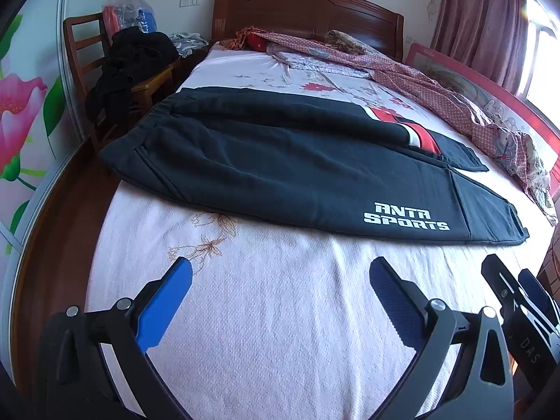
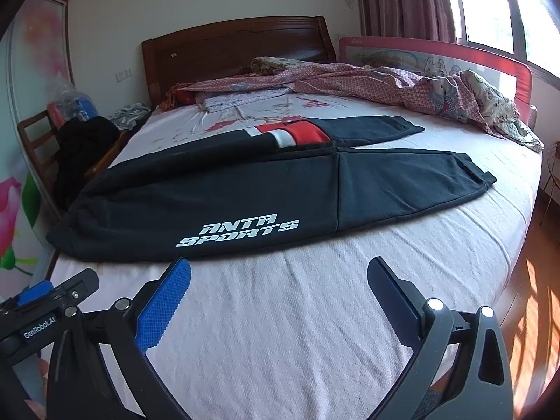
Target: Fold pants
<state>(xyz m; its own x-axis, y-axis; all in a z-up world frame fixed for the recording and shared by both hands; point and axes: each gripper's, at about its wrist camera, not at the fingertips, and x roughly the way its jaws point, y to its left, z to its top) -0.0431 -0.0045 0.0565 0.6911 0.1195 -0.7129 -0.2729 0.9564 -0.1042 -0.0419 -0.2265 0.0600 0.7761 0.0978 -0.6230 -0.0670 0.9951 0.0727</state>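
Both hand-held grippers, left (image 1: 280, 273) and right (image 2: 279, 271), hover with fingers spread wide and empty over the bed (image 1: 273, 315). The black pants (image 1: 297, 161) lie flat across the bed just ahead of them, waistband toward the left gripper's side, cuffs toward the right

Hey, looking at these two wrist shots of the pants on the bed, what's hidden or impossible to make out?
- Far leg of the pants, both views: the near leg overlaps it above the red panel.
- Underside of the pants: pressed against the bed sheet.
- Items in the plastic bag on the chair, left wrist view: crumpled film, too small.
- Right claw, left wrist view: cut off by the edge; jaws unclear there.
- Outside the window, right wrist view: glare.
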